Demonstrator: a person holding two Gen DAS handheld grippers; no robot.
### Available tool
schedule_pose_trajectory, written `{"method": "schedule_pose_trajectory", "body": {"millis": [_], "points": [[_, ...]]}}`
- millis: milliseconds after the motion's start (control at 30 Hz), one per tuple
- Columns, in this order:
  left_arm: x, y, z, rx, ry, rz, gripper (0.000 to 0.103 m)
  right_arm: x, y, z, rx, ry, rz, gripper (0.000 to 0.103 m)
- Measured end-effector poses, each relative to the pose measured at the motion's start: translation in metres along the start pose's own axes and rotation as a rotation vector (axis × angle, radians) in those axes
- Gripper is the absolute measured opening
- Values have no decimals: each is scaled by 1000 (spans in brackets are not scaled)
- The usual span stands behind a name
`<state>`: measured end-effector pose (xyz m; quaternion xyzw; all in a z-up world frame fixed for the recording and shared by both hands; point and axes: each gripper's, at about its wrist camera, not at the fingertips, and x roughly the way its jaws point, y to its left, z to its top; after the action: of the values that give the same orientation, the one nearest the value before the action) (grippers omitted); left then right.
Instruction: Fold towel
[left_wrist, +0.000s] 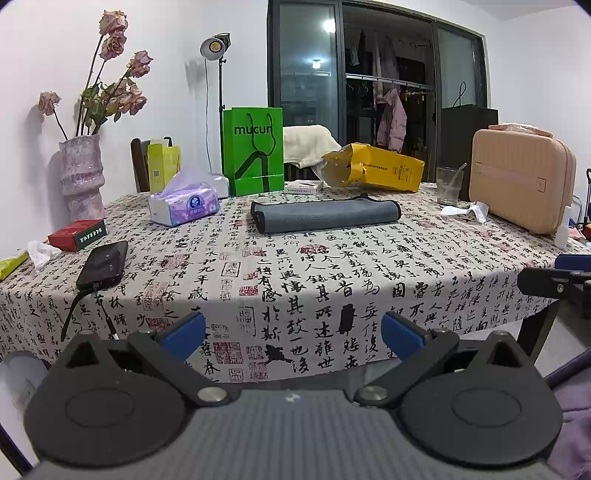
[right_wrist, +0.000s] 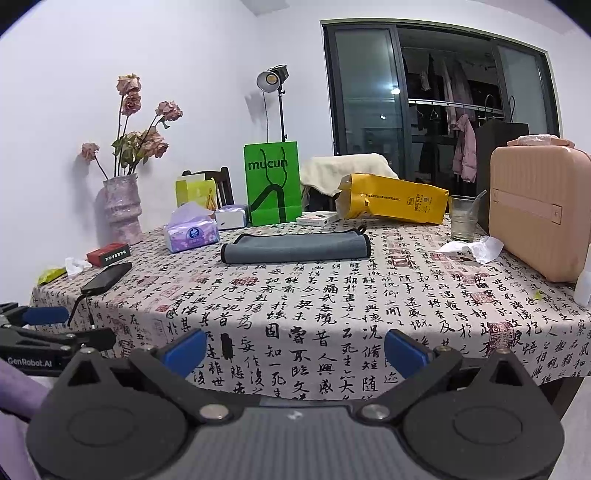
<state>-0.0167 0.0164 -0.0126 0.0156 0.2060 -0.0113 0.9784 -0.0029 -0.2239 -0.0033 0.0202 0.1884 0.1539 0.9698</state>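
Already a folded strip, the grey towel (left_wrist: 325, 217) lies far across the table (left_wrist: 369, 266), near the green bag (left_wrist: 253, 151). Left gripper (left_wrist: 293, 330) and right gripper (right_wrist: 295, 349) hover released at the near edge, well apart from it, likely done.

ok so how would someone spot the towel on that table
Start at the tall green paper bag standing at the back of the calligraphy-print tablecloth. Just in front of it lies the flat grey cloth towel. It is the only dark-edged fabric slab among boxes and bags.
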Motion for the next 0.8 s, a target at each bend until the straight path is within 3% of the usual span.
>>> {"method": "schedule_pose_trajectory", "body": {"millis": [800], "points": [[0,0,1,3,-2,-2,103,2,1,1,4,4,3,103]]}}
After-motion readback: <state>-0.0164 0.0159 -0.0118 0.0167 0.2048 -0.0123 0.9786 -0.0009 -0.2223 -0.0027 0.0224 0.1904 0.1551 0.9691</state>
